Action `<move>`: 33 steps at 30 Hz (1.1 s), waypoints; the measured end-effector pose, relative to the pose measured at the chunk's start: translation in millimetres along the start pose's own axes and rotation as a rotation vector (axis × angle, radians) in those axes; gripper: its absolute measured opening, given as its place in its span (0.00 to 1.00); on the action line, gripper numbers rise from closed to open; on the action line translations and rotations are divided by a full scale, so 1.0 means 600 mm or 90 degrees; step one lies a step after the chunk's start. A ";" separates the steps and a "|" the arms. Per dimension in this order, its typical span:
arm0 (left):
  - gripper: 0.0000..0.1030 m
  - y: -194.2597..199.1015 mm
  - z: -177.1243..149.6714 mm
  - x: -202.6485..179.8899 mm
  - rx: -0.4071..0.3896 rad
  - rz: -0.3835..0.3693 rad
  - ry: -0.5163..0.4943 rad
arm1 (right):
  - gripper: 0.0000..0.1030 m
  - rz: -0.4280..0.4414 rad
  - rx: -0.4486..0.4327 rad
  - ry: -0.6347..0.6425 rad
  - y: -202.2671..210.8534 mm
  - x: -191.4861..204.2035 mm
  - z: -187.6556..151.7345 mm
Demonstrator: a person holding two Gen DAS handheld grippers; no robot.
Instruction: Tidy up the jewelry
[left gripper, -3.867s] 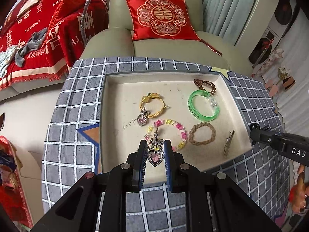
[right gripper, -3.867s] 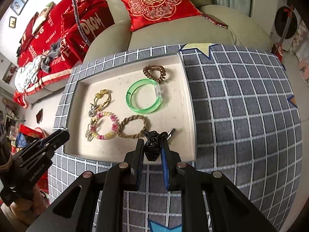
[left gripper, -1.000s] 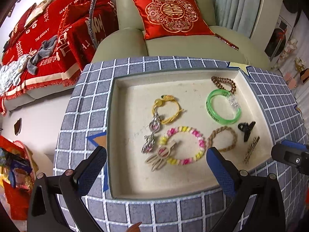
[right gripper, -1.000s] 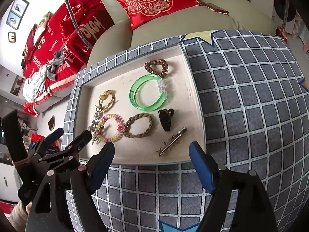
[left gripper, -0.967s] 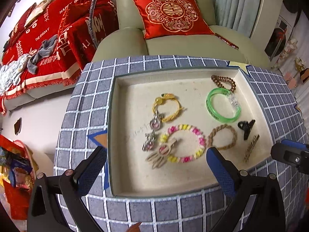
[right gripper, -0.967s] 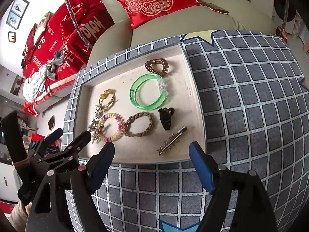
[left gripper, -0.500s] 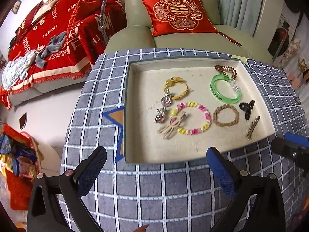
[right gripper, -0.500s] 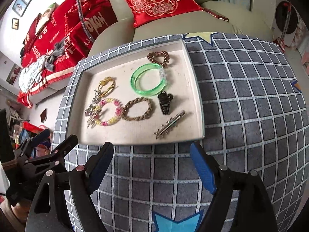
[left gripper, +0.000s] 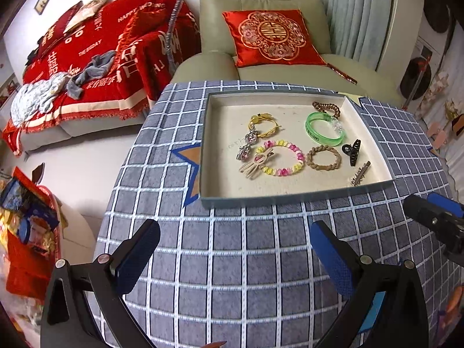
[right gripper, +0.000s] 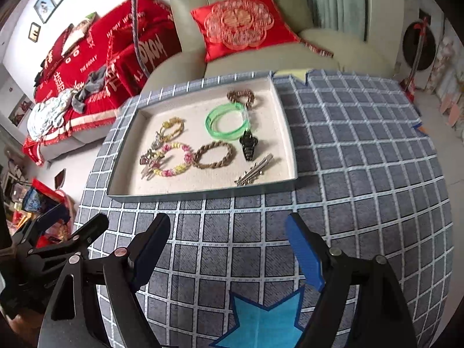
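The left gripper [left gripper: 232, 249] is seen nearest in its own view, its blue-padded fingers [left gripper: 330, 256] spread wide with nothing between them, above the checked cloth [left gripper: 246, 261]. The right gripper [right gripper: 229, 249] is likewise held wide and empty over the same cloth, near a blue star [right gripper: 261, 319] printed on it. In the right view the left gripper [right gripper: 72, 232] is seen at the lower left, off the tray's near-left corner.

Beyond both grippers, well apart from them, the tray [left gripper: 290, 195] is set on the cloth with all the jewelry inside. Along its near right side a metal clip [left gripper: 360, 173] is laid, with a black claw [left gripper: 351, 151] just beyond it. A brown braid [left gripper: 323, 158] lies to the left of the claw, and a pink-and-yellow bead bracelet [left gripper: 282, 157] lies beside that, with a pale clip [left gripper: 256, 163] resting across its left edge. Two silver charms [left gripper: 246, 146] lie between the beads and a yellow bracelet [left gripper: 262, 124] farther back. A green bangle [left gripper: 324, 128] is placed toward the far right, touching a brown coil tie [left gripper: 326, 107] in the far corner.

Behind the table an armchair [left gripper: 261, 34] holds a red cushion [left gripper: 271, 37], and a red throw [left gripper: 95, 58] is spread over the sofa to the left.
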State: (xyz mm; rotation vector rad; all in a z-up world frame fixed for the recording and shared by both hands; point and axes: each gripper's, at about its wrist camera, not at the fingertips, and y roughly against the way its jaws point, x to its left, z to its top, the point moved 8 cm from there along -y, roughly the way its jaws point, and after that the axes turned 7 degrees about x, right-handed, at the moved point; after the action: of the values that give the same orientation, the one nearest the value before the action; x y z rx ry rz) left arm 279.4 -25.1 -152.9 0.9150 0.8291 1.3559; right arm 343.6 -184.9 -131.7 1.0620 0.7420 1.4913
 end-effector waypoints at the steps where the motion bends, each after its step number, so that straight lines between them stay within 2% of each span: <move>1: 1.00 0.006 -0.005 0.003 -0.003 0.000 0.006 | 0.81 -0.007 -0.012 0.005 0.007 0.001 -0.002; 6: 1.00 0.029 -0.021 0.018 -0.024 0.006 0.025 | 0.81 -0.029 -0.062 0.013 0.037 0.006 -0.016; 9: 1.00 0.041 -0.026 0.023 -0.042 0.011 0.027 | 0.81 -0.037 -0.078 0.013 0.046 0.007 -0.025; 17: 1.00 0.048 -0.047 0.029 -0.053 0.014 0.034 | 0.81 -0.069 -0.110 0.038 0.056 0.021 -0.043; 33: 1.00 0.052 -0.057 0.036 -0.059 0.016 0.037 | 0.81 -0.067 -0.129 0.043 0.061 0.040 -0.044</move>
State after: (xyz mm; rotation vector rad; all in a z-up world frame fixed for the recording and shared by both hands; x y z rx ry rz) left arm 236.6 -1.8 -138.9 0.8199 0.7952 1.4375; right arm 304.6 -166.1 -104.6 0.8116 0.6687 1.4835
